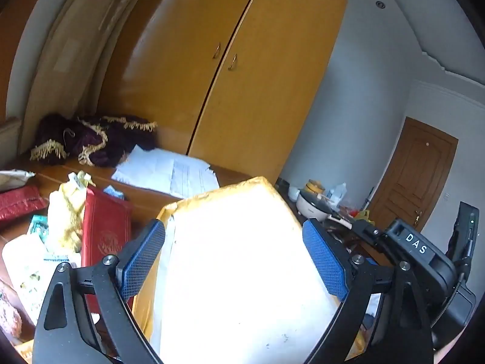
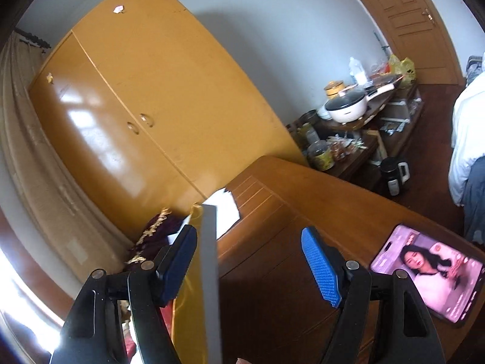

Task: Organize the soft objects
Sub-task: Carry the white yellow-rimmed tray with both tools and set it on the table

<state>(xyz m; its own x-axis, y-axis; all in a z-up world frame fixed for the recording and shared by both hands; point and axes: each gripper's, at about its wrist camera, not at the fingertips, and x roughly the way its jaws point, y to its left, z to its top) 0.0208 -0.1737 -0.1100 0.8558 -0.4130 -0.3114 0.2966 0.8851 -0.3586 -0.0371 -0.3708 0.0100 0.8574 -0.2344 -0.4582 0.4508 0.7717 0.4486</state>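
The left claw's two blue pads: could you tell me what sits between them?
The yellow padded envelope fills the gap of the left claw, seen in the left wrist view.

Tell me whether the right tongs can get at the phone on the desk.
Probably yes: the right tongs are open, the phone lies face up just right of them on bare desk, nothing between.

Wooden desk (image 2: 318, 212): phone (image 2: 427, 273), papers (image 1: 169, 173), purple cloth (image 1: 91, 142)

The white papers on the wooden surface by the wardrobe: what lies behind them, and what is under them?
Behind the white papers lies a dark purple cloth with gold fringe, against the yellow wardrobe. Under them only the wooden surface shows at their edges; anything beneath the sheets is covered.
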